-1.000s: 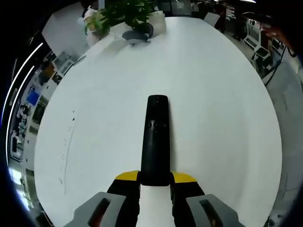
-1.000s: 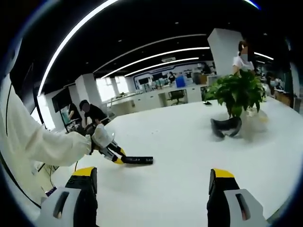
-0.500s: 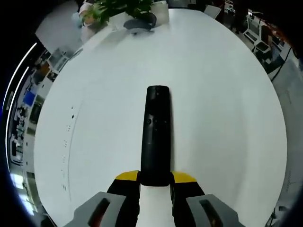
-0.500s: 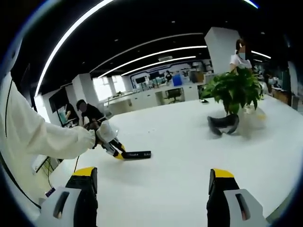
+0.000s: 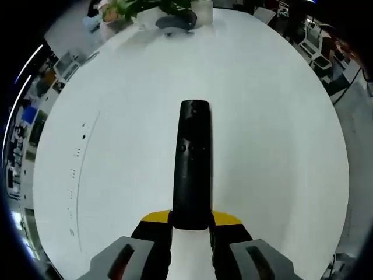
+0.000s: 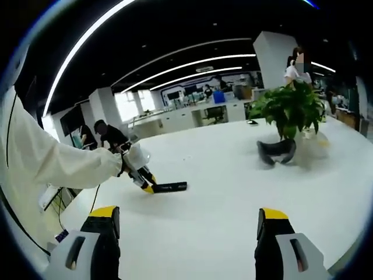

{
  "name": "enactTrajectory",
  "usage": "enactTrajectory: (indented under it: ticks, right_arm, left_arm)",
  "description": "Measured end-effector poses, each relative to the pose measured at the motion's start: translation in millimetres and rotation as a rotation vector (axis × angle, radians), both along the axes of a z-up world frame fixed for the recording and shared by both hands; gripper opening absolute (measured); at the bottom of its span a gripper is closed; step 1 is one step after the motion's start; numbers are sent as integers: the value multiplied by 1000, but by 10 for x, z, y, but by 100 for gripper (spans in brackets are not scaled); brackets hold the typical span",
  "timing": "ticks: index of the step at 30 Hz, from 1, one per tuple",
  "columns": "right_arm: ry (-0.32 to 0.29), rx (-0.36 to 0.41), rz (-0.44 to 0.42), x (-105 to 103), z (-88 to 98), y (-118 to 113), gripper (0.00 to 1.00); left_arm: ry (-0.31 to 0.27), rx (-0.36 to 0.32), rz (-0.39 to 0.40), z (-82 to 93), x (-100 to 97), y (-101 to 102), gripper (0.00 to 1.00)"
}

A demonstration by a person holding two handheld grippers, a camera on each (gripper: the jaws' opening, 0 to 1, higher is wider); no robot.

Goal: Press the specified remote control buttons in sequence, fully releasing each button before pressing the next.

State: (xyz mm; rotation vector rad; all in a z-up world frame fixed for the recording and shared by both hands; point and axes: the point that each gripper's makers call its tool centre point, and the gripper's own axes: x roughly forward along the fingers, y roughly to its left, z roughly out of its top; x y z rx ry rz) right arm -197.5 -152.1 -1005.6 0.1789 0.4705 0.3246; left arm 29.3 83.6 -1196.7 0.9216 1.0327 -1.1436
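Note:
A long black remote control [image 5: 192,163] points away over the white table [image 5: 280,134] in the left gripper view. My left gripper [image 5: 191,220] is shut on its near end, yellow pads on either side. From the right gripper view, that left gripper [image 6: 143,180] shows far off at the left, held by a white-sleeved arm, with the remote control [image 6: 169,187] sticking out to the right just above the table [image 6: 221,198]. My right gripper [image 6: 186,230] stands open, its jaws wide apart with nothing between them, well away from the remote.
A potted green plant [image 6: 291,111] and a dark curved object [image 6: 277,150] stand at the far end of the table, also seen as plant [image 5: 152,6] and dark object [image 5: 175,22]. People stand and sit in the office behind. The table's edge curves round on both sides.
The left gripper with the remote has tilted and shifted slightly; in the right gripper view it sits a little further right. The right gripper stays open.

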Motion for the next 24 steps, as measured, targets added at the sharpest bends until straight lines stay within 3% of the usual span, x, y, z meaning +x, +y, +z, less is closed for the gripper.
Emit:
enactTrajectory:
  ticks: [3,6,7,9,10,14,18,24]
  right_arm:
    - [-6,3,6,9,22,27,98]
    - [-21,3,17,9,61,82,99]
    - [-23,3,23,4,69,103,99]
    - [-29,-13,35,-21,83,147,99]
    - [-32,-21,41,-30,91,160,99]
    - [-40,-33,54,-66,102,182,99]
    - [-43,-15,51,-96,116,172,99]
    - [-66,10,40,-118,183,148,99]
  left_arm:
    - [-5,-11,-8,5,-20,-7,25]
    - [-27,1,50,21,6,10,29]
    - [-28,3,75,16,11,20,29]
    - [-65,23,198,34,62,73,33]
    - [-81,16,193,40,73,71,34]
    - [-49,1,231,53,-50,101,43]
    - [-106,-63,271,206,-56,86,48]
    - [-158,-230,364,547,-182,25,61]
